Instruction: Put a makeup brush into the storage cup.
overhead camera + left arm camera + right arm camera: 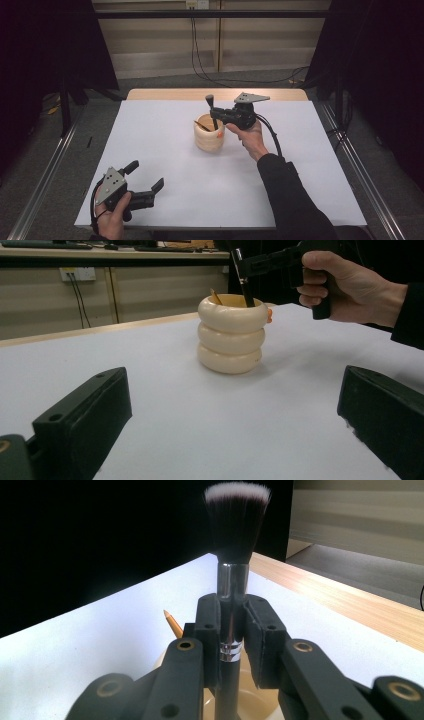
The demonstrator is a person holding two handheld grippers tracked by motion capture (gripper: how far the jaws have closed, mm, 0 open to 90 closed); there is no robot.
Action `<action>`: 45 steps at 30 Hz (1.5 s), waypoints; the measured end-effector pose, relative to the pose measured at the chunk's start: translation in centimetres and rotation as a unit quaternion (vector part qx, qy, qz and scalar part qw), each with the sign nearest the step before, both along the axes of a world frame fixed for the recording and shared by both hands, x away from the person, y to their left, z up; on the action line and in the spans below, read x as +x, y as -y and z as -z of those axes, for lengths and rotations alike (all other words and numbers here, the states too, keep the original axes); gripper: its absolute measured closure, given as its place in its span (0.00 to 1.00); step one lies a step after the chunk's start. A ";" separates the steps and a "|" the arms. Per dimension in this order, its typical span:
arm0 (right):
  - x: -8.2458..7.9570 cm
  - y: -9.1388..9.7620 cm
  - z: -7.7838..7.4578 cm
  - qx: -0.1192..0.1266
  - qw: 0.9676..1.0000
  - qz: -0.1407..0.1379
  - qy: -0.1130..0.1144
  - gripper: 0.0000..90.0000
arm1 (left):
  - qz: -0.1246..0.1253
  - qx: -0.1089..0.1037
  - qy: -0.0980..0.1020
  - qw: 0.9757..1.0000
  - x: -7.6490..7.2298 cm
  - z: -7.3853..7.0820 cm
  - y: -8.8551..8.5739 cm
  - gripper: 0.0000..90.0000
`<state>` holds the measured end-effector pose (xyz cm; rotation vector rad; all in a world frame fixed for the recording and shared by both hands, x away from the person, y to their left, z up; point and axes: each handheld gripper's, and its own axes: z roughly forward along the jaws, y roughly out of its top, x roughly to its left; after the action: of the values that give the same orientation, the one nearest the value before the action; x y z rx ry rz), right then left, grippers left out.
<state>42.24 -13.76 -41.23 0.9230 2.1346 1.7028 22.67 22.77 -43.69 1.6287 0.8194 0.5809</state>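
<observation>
Makeup brush (235,525) stood upright at frame centre, over the cream holder (209,134).
Right gripper (233,625) pinched its handle; a pencil (173,622) leaned inside; left gripper (146,182), lower left, gaped empty.

high view looks down from above the table (150,200), both gripper views low and close, all sharing the holder (209,135)

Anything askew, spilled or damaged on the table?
Nothing stands out. The cream ringed holder stands upright on the white table, pencil leaning inside; the right gripper holds the black makeup brush upright over it.
</observation>
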 end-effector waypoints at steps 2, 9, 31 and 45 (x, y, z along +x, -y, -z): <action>0.0 0.0 0.0 -0.001 1.000 0.000 -0.002 0.86 | 0.003 0.002 0.000 1.000 0.0 0.0 0.0 0.01; 0.0 0.0 0.2 -0.005 1.000 -0.002 -0.004 0.84 | 0.003 0.003 0.000 1.000 0.0 0.0 0.0 0.01; -0.3 -0.1 -0.3 -0.010 1.000 0.010 0.002 0.19 | 0.003 0.001 -0.001 1.000 0.0 0.0 0.0 0.01; -0.7 0.2 -0.6 -0.002 1.000 0.019 -0.001 0.10 | 0.003 0.004 -0.001 1.000 0.0 0.0 -0.1 0.01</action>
<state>41.55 -13.93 -40.66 0.9594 2.1074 1.6809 22.71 22.89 -43.73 1.6381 0.8150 0.5786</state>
